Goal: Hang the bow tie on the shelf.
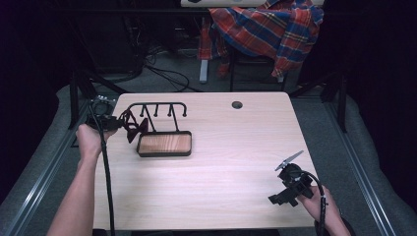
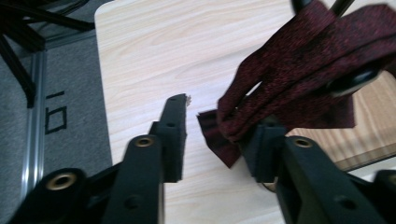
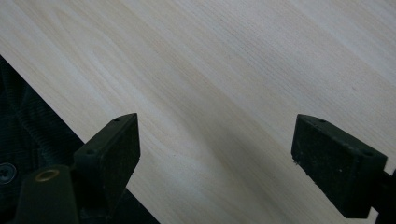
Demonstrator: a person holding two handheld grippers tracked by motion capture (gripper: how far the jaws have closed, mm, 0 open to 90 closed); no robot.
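A dark red bow tie [image 1: 135,127] hangs at the left end of a black hook rack [image 1: 157,105], which stands on a wooden tray base [image 1: 164,144] on the left of the table. My left gripper [image 1: 122,124] is right beside it. In the left gripper view the gripper [image 2: 219,116] is open. The red fabric [image 2: 303,60] hangs from a black hook knob [image 2: 355,79], drapes over the right jaw and reaches partly into the gap. My right gripper [image 1: 281,196] rests low near the front right edge, and it stands open [image 3: 219,135] over bare wood.
The light wooden table [image 1: 236,147] has a cable hole [image 1: 237,104] at the back. A plaid shirt [image 1: 265,27] is draped over a chair behind it. Metal rails [image 1: 364,167] run along both sides, and cables lie on the floor at the back left.
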